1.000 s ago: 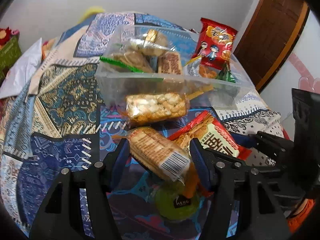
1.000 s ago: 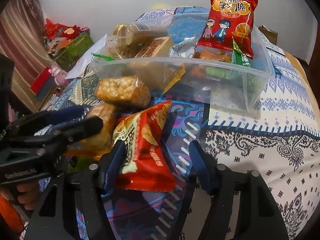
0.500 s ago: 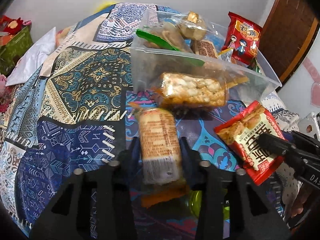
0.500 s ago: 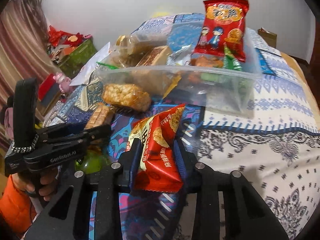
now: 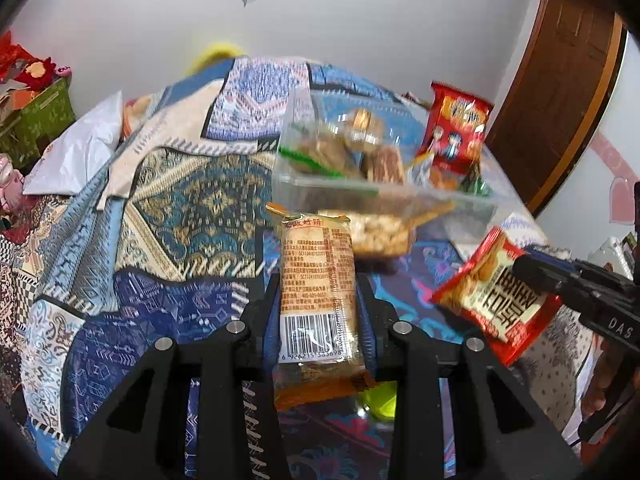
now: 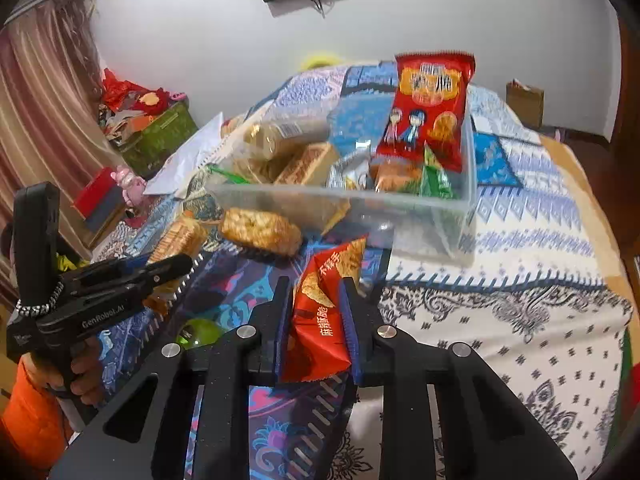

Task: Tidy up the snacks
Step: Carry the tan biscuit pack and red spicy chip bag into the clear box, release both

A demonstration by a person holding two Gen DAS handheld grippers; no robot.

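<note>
1. Now the left hand-held gripper point(image 5: 318, 308) is clamped on a biscuit roll point(image 5: 316, 284) in clear wrap, barcode end nearest the camera; its jaws have just been closing, with the pack between them and lifted off the bedspread point(image 5: 168, 216).
2. Likewise the right hand-held gripper point(image 6: 316, 320) pinches a red crisp packet point(image 6: 320, 316), its jaws having just closed on the lower half.
3. The clear plastic bin point(image 6: 400, 208) sits ahead on the bed, already holding several snacks, a tall red bag point(image 6: 430, 108) upright at its far side.
4. Judged best: carry both packs over the near rim before lowering, one after the other, so the grippers do not collide.
5. A puffed-rice bar point(image 6: 260, 230) lies just before the bin wall; a green jelly cup point(image 6: 200, 332) lies nearer. Both remain to be picked.
6. The crisp packet is soft, so it may sag or slip.
</note>
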